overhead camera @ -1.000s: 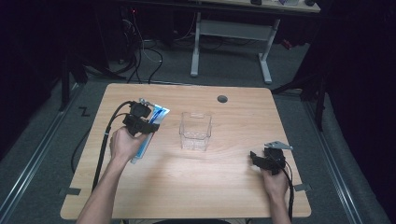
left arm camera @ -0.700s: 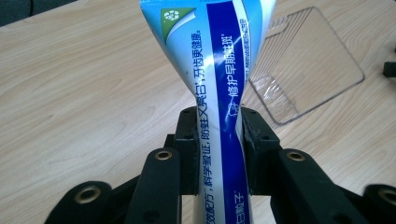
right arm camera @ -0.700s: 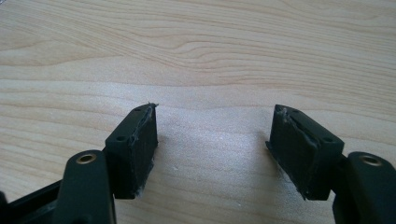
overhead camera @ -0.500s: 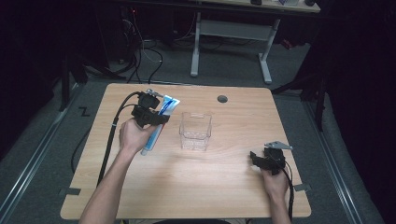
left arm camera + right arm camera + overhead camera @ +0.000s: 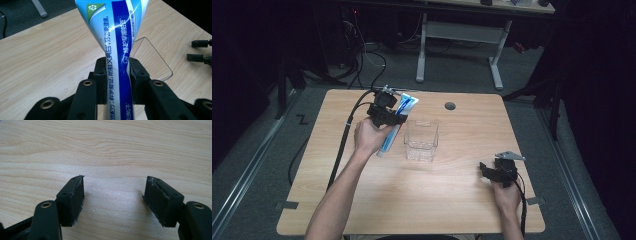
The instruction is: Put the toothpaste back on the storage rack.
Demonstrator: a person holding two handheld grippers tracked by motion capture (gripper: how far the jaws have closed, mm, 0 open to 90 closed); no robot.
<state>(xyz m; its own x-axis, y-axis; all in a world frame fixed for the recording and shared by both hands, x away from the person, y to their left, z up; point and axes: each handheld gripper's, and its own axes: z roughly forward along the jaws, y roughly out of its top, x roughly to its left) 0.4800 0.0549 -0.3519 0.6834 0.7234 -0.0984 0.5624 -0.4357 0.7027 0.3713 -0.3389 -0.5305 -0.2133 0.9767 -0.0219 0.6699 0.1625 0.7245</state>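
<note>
The left hand-held gripper [image 5: 393, 116] is clamped on one blue-and-white toothpaste tube [image 5: 396, 125], lifted off the wooden counter [image 5: 362, 200] just left of the single clear plastic container [image 5: 421, 140]. In the left gripper view the tube [image 5: 117, 50] is pinched narrow between the two black jaws, its wide crimped end cut off by the top edge and its cap end hidden below the jaws. Part of the container [image 5: 152, 58] is covered by the tube. The right hand-held gripper [image 5: 498, 171] sits low near the counter's right front corner, jaws spread wide with nothing between them [image 5: 113, 200]. Two hand-held grippers, one tube, one container.
</note>
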